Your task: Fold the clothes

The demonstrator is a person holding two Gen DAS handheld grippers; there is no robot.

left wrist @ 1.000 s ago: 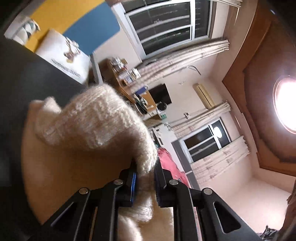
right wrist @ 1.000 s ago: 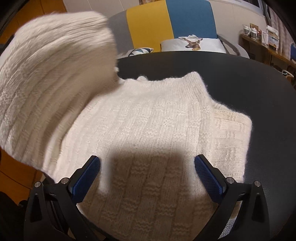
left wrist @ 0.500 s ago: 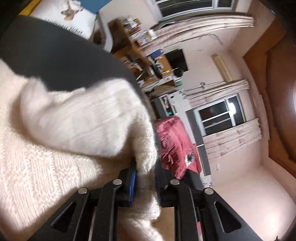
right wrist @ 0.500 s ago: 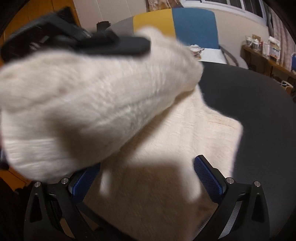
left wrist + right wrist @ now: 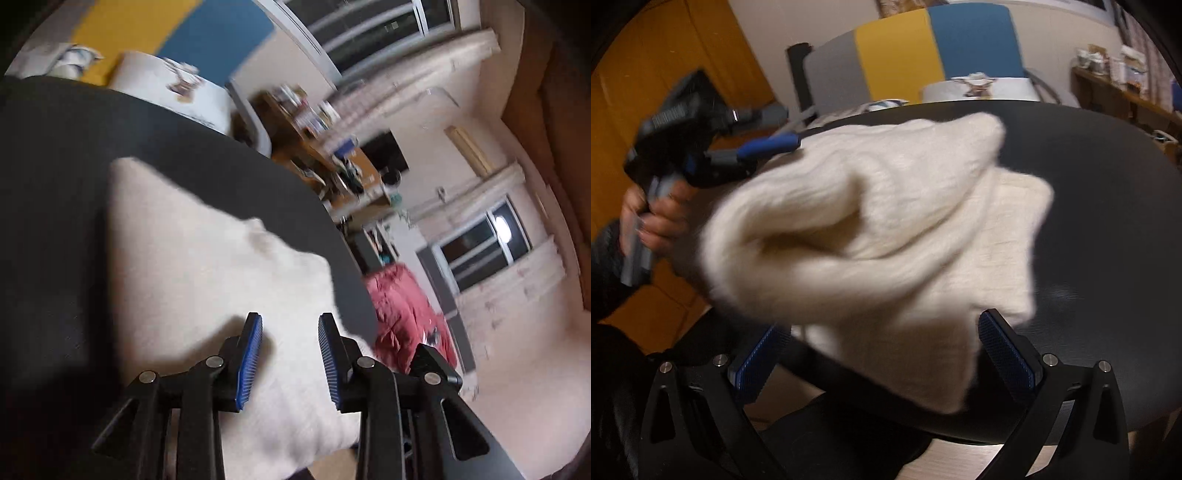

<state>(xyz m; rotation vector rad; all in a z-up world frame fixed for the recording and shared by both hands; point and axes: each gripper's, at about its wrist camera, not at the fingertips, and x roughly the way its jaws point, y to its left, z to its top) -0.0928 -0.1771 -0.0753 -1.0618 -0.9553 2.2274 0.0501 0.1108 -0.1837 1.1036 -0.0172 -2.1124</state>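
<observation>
A cream knitted sweater [image 5: 207, 280] lies on the round black table [image 5: 55, 184]. A thick fold of the sweater [image 5: 857, 206] is draped over its flat body, blurred by motion. My left gripper [image 5: 290, 319] hovers just above the knit; its jaws are opening, the blue pads stand apart and nothing is pressed between them. In the right wrist view the left gripper [image 5: 790, 144] sits at the fold's far left edge, held by a hand [image 5: 661, 218]. My right gripper [image 5: 882, 325] stands wide open at the sweater's near edge, gripping nothing.
A chair with a grey, yellow and blue back [image 5: 923, 59] and a white cushion [image 5: 979, 86] stands behind the table [image 5: 1108, 221]. Cluttered shelves [image 5: 325, 155] and a red blanket [image 5: 406, 314] are off to the right. The table's near rim is under the right gripper.
The left gripper was shut on a sweater edge, carried it over the body, and has let it go; its jaws now stand apart. The fold has dropped onto the sweater.
</observation>
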